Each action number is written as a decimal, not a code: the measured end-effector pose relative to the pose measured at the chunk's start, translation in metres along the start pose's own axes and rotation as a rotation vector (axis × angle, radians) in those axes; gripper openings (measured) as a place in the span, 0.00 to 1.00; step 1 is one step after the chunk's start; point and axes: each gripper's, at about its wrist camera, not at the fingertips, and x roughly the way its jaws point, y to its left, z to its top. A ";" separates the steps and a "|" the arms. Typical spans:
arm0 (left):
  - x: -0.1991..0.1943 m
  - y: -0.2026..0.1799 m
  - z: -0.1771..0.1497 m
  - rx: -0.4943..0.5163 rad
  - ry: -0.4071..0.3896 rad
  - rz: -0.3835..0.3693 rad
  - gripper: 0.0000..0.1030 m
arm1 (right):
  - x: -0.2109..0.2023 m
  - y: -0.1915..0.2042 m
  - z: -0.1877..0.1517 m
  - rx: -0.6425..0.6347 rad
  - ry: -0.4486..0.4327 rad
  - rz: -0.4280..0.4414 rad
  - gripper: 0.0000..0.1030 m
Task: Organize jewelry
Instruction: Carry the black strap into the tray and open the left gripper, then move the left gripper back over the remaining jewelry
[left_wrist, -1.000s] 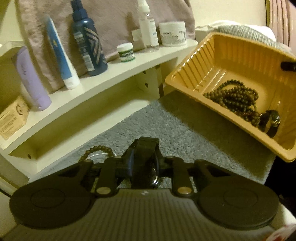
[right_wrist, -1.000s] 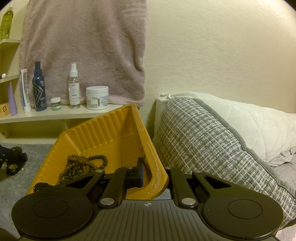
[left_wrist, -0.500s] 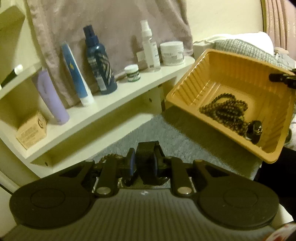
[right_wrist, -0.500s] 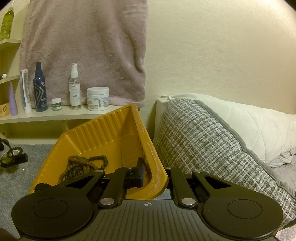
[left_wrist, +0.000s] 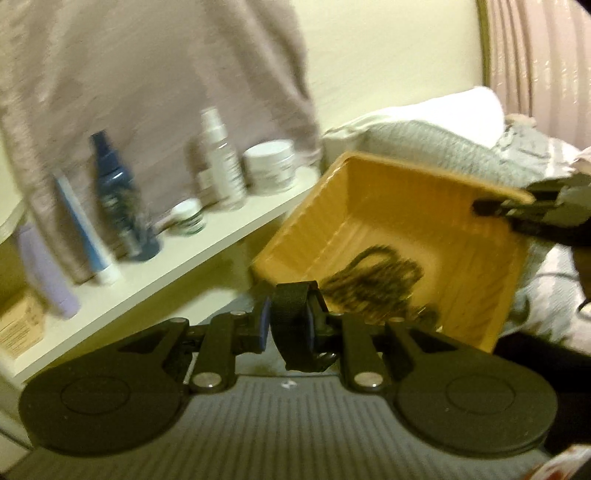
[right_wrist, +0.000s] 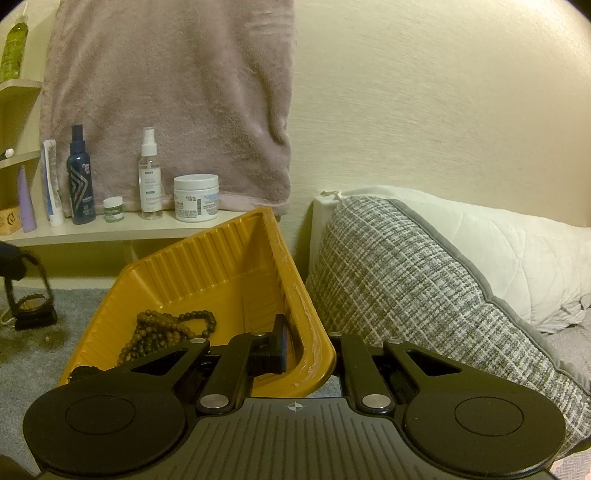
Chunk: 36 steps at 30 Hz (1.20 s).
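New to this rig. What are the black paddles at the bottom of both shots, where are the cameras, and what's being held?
No robot here: a person holds a two-finger gripper in each hand, with a fisheye camera on each looking forward along its fingers. The black paddles are the gripper's own body.

Left view: the left gripper is closed on a dark watch-like strap; blur hides detail.

Right view: the right gripper pinches the rim of a tilted yellow tray, holding it up. Brown bead strings lie inside.

Behind: a shelf of toiletry bottles, a towel, a grey carpet, pillows.
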 end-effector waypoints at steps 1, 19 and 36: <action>0.002 -0.006 0.004 0.003 -0.009 -0.018 0.17 | 0.000 0.000 0.000 0.001 0.000 0.000 0.09; 0.037 -0.085 0.028 0.063 -0.020 -0.188 0.17 | -0.001 0.004 0.002 0.007 -0.002 0.002 0.09; 0.034 -0.083 0.021 0.017 -0.021 -0.167 0.27 | -0.003 0.004 0.001 0.010 -0.001 0.003 0.09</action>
